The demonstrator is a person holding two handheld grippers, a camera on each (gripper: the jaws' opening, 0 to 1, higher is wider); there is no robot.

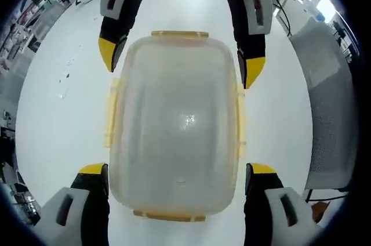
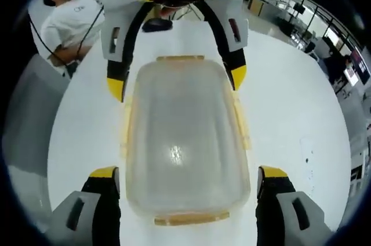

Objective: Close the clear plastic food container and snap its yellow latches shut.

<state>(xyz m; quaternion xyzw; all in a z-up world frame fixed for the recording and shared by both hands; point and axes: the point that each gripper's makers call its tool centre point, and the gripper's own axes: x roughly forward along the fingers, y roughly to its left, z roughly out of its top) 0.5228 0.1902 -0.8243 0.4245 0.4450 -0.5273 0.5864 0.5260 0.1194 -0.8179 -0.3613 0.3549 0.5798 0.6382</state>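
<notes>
Clear plastic food container [image 1: 174,130] with its lid on sits on a white table [image 1: 52,118], bracketed end to end by two hand-held grippers. Left hand-held gripper [image 1: 177,179] spreads its yellow-tipped jaws wide at one end; right hand-held gripper [image 2: 188,182] does likewise at the opposite end. Yellow latches [image 1: 111,112] line the container's sides and ends. A person in white [image 2: 72,22] stands beyond the table.
</notes>
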